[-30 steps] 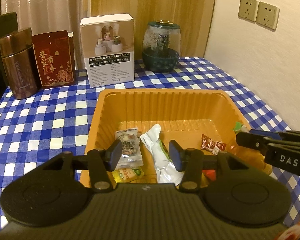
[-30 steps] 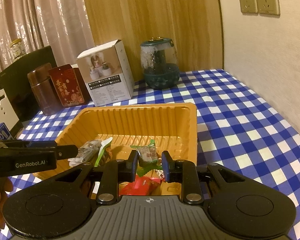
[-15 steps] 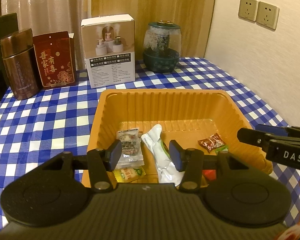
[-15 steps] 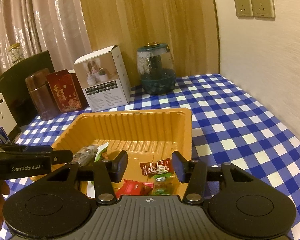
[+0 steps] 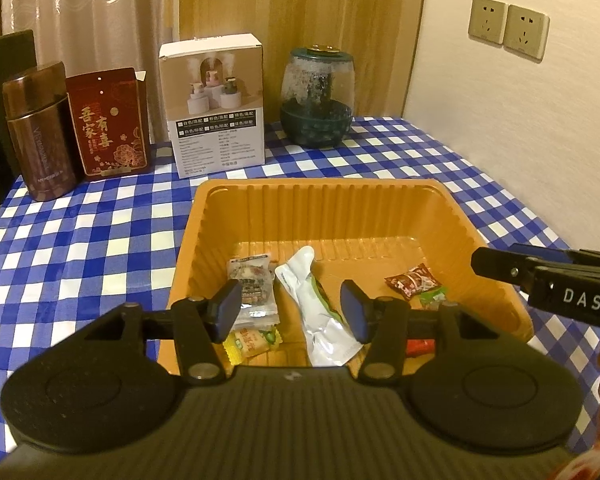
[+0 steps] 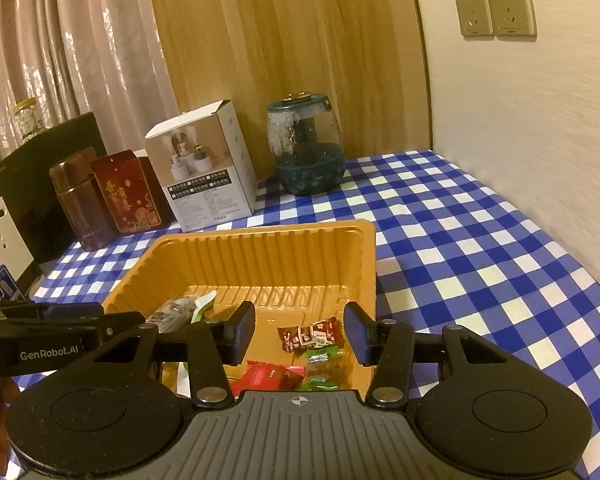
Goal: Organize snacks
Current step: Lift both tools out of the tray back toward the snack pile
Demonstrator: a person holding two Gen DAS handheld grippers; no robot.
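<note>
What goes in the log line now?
left gripper: open, empty | right gripper: just opened, empty | snacks: in orange tray

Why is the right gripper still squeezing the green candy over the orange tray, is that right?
Not quite. The right gripper is over the orange tray, but it is not squeezing anything: its jaws have just opened and nothing is between them. The right wrist view shows the green candy lying loose in the tray, next to the dark red candy.
</note>
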